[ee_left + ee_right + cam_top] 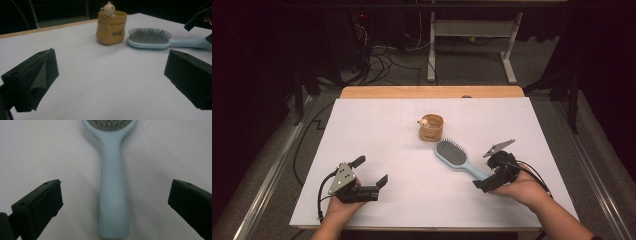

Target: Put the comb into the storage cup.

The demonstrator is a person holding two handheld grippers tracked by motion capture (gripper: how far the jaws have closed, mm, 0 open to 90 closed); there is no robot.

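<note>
A light-blue hairbrush [452,152] lies bristles up on the white table top [377,125], its handle pointing toward the near right. My right gripper [487,172] is open, and its jaws stand on either side of the handle's end without touching it. In the right gripper view the handle [112,182] runs up the middle between the jaws of my right gripper [115,197]. My left gripper [371,171] is open and holds nothing at the near left. It faces the brush [150,38] and a tan pot [111,28] across bare table.
The tan pot [431,128], with a small bear figure on its rim, stands just behind the brush head. A wooden edge [432,92] runs along the table's far side. Cables and a desk frame [472,45] lie on the floor beyond. The right gripper [200,17] shows at the far right.
</note>
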